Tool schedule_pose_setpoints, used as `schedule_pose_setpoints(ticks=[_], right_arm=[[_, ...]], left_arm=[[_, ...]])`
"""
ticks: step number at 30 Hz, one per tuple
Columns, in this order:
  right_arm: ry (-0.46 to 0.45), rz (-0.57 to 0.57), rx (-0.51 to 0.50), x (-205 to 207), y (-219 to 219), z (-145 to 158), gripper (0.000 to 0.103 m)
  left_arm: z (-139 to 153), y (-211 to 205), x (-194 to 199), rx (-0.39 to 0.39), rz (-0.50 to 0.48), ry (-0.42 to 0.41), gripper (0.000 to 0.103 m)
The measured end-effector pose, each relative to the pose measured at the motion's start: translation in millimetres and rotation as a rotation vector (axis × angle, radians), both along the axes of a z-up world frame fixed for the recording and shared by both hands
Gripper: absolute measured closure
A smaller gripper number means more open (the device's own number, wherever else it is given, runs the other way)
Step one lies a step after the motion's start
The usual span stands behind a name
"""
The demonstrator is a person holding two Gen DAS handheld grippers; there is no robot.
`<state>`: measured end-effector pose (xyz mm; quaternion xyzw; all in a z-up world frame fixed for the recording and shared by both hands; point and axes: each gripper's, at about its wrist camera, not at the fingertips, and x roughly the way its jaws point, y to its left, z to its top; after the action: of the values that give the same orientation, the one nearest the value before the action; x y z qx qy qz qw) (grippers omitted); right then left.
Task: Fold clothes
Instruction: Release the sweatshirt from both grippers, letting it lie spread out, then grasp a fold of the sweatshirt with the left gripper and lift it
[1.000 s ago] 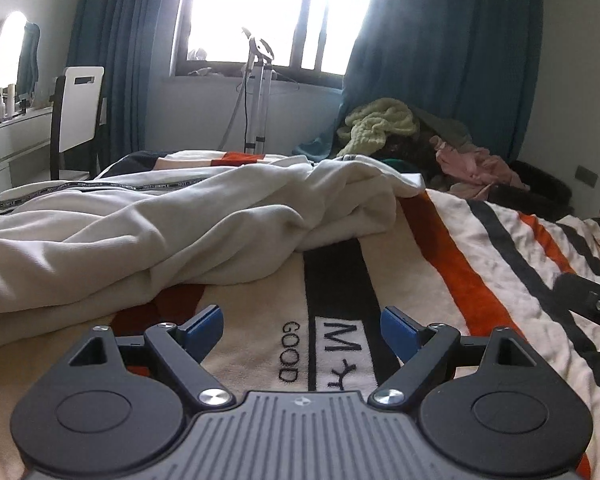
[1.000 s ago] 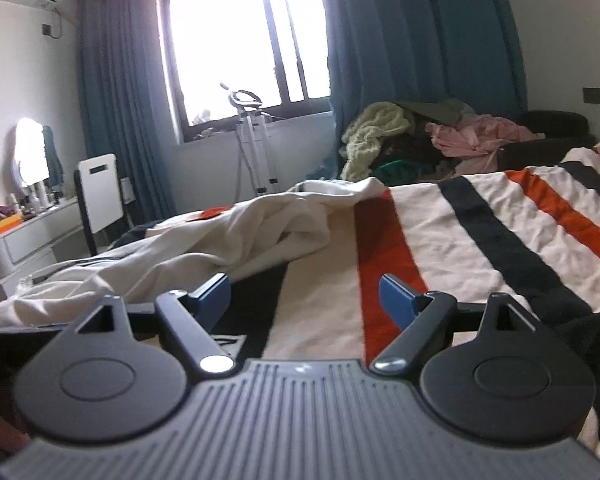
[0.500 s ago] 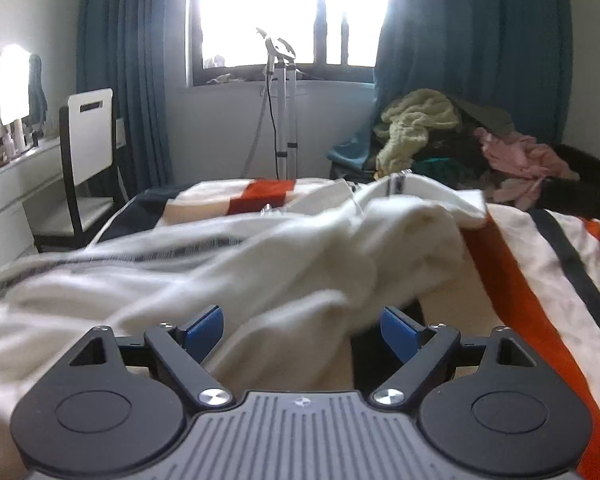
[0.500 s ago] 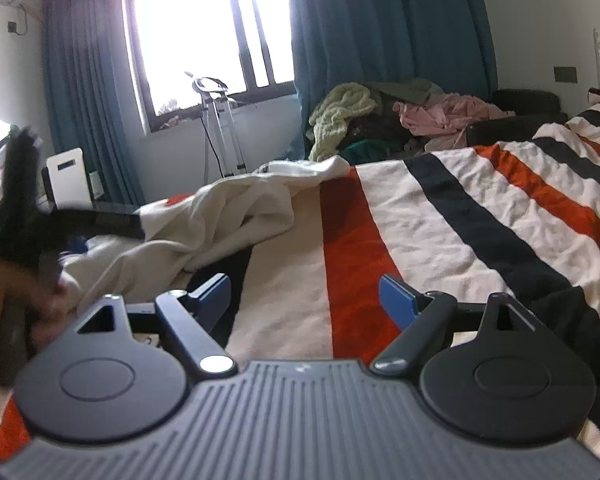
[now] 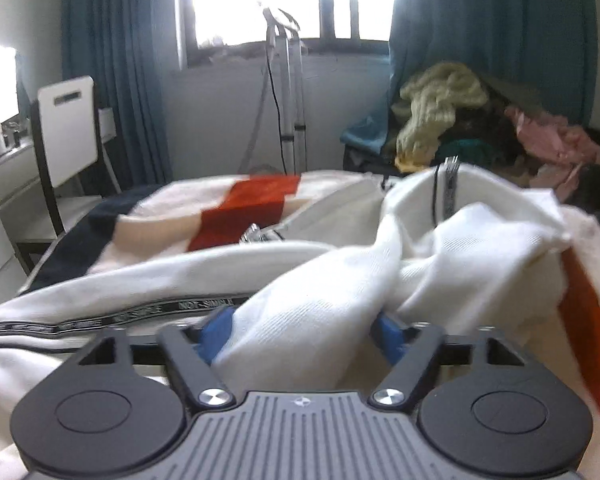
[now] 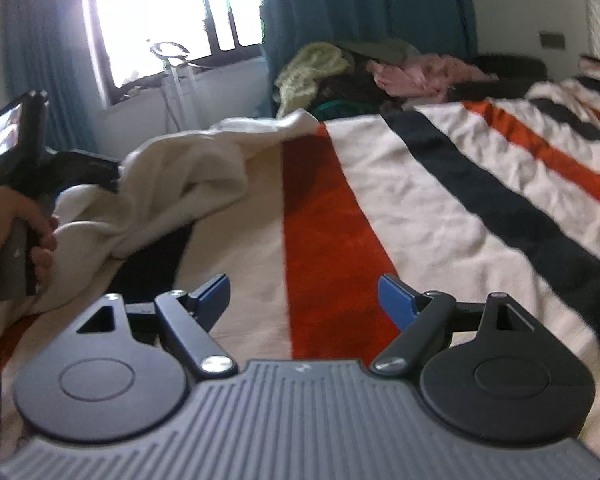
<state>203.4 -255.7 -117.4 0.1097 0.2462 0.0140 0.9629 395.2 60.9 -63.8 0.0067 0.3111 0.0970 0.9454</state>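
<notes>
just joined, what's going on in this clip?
A person is folding clothes on a bed with a striped blanket. The left gripper has just been closing around a bunched fold of the cream garment; cloth sits between its blue pads. The right gripper is open and empty over the blanket's orange stripe.
</notes>
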Motion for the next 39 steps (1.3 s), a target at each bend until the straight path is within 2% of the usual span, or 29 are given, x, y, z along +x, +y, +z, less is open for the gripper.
schedule_pose_setpoints(ticks=[1, 2, 3, 6, 11, 14, 17, 20, 23, 28, 31, 34, 35, 36, 38, 39], right_arm=[[0.018, -0.002, 0.019, 4.8, -1.5, -3.9, 0.020], [0.036, -0.003, 0.033, 9.2, -1.8, -7.5, 0.020], [0.047, -0.001, 0.037, 12.5, -1.4, -10.5, 0.020], [0.047, 0.014, 0.018, 16.0, 0.9, -14.7, 0.020], [0.031, -0.012, 0.028, 7.8, -7.2, -9.9, 0.020], [0.017, -0.022, 0.027, 2.6, -11.8, -3.9, 0.020], [-0.009, -0.026, 0.021, -7.8, -14.7, 4.1, 0.020], [-0.023, -0.016, 0.016, -18.4, -18.3, 10.0, 0.020], [-0.022, -0.009, 0.014, -29.4, -19.7, 13.3, 0.020], [-0.044, 0.004, 0.016, -47.7, -17.6, 24.3, 0.020], [-0.059, 0.012, 0.060, -61.4, -17.7, 30.3, 0.020], [-0.068, 0.017, 0.049, -71.5, -12.8, 31.9, 0.020], [-0.066, 0.022, 0.043, -72.7, -10.8, 31.9, 0.020], [-0.064, 0.027, 0.040, -73.3, -8.8, 32.0, 0.020], [-0.065, 0.038, 0.042, -74.0, -5.6, 32.4, 0.020], [-0.065, 0.042, 0.044, -74.1, -4.4, 32.3, 0.020]], left_arm=[[-4.4, 0.9, 4.8, 0.003, -0.012, 0.006, 0.055], [-5.1, 2.0, 4.4, 0.005, -0.018, -0.008, 0.070], [-5.1, 3.3, 2.9, 0.006, -0.024, -0.026, 0.077], [2.9, 2.8, -11.3, 0.008, -0.058, -0.086, 0.088], [32.8, -23.6, -99.3, 0.101, -0.248, -0.243, 0.094], [45.2, -34.5, -163.8, 0.050, -0.296, -0.282, 0.097], [45.3, -46.1, -230.1, -0.006, -0.348, -0.306, 0.097], [27.4, -55.9, -276.3, -0.057, -0.392, -0.262, 0.097], [3.7, -53.0, -295.2, -0.184, -0.344, -0.164, 0.097], [-3.5, -50.9, -297.3, -0.208, -0.335, -0.130, 0.095], [-4.1, -48.0, -297.0, -0.202, -0.316, -0.129, 0.086], [-3.2, -50.4, -297.5, -0.186, -0.322, -0.107, 0.076], [-1.6, -50.8, -299.5, -0.180, -0.326, -0.103, 0.061], [0.6, -52.4, -302.0, -0.165, -0.318, -0.107, 0.041], [6.0, -57.2, -308.9, -0.132, -0.300, -0.140, 0.022], [8.7, -59.6, -312.5, -0.115, -0.290, -0.158, 0.016]])
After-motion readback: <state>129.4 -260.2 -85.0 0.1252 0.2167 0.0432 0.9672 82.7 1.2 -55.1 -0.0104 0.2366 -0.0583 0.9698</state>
